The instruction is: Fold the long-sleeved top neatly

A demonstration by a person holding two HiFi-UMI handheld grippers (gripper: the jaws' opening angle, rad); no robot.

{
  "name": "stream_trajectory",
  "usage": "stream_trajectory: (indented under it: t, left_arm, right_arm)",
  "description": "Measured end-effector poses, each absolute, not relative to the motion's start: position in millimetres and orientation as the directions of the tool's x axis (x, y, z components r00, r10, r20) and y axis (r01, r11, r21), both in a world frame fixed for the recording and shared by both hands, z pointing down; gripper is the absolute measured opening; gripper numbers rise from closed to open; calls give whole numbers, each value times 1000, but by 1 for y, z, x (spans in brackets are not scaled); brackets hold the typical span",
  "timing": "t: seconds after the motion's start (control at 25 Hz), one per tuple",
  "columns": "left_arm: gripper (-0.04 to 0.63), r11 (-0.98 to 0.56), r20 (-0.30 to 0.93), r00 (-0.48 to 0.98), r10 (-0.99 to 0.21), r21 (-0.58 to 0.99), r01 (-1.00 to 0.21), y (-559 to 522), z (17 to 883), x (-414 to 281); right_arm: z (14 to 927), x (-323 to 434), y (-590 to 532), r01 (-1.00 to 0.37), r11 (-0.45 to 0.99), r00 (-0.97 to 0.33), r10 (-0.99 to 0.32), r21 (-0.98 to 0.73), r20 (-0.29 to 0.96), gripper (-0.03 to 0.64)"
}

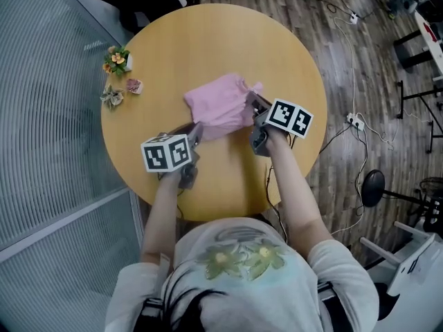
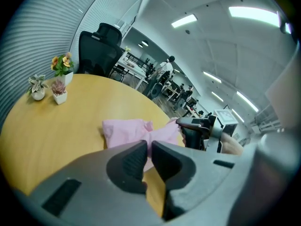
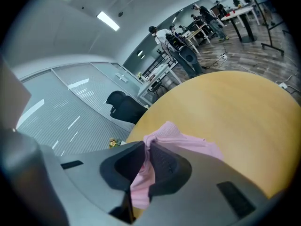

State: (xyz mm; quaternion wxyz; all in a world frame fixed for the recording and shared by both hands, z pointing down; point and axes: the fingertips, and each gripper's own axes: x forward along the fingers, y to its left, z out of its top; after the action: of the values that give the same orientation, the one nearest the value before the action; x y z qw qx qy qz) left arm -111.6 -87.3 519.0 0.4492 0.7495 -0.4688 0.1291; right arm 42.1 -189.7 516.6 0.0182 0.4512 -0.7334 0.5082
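A pink long-sleeved top (image 1: 220, 105) lies bunched in a folded heap in the middle of the round wooden table (image 1: 173, 40). My left gripper (image 1: 196, 134) is at the top's near left edge, its jaws shut on a pinch of pink cloth (image 2: 153, 138). At the top's right edge my right gripper (image 1: 252, 105) is shut on another fold, and pink cloth (image 3: 141, 180) hangs down between its jaws. In the left gripper view the right gripper (image 2: 184, 124) shows beyond the top (image 2: 127, 130). Both held edges are lifted off the table.
Three small potted plants (image 1: 116, 59) (image 1: 134, 86) (image 1: 112, 97) stand near the table's left rim. A glass partition (image 1: 41, 116) runs along the left. A black office chair (image 2: 96, 48) stands behind the table. Cables and a power strip (image 1: 354, 122) lie on the wooden floor to the right.
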Motion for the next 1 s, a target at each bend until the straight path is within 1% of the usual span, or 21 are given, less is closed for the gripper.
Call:
stream_trajectory:
  t: [0.28, 0.52, 0.68, 0.8, 0.88, 1.0]
  left_arm:
    - [32, -20, 639, 461, -616, 573, -820, -154, 545, -149]
    - [32, 68, 730, 377, -569, 499, -864, -194, 594, -173]
    - [32, 66, 810, 319, -492, 400, -914, -204, 630, -179]
    - [32, 50, 857, 285, -429, 338, -940, -206, 652, -181]
    - [32, 16, 881, 258, -397, 287, -958, -207, 666, -180]
    - [32, -59, 898, 218, -382, 212, -975, -208, 674, -179]
  right_arm:
    - [549, 7, -253, -701, 39, -587, -600, -713, 544, 52]
    - [596, -17, -289, -760, 68, -573, -541, -647, 616, 52]
    - [628, -23, -297, -794, 72, -553, -499, -603, 668, 52]
    - [651, -29, -301, -800, 92, -559, -470, -592, 683, 52]
    - [662, -31, -302, -797, 95, -567, -458, -597, 684, 52]
    - [666, -32, -302, -794, 92, -573, -444, -601, 689, 52]
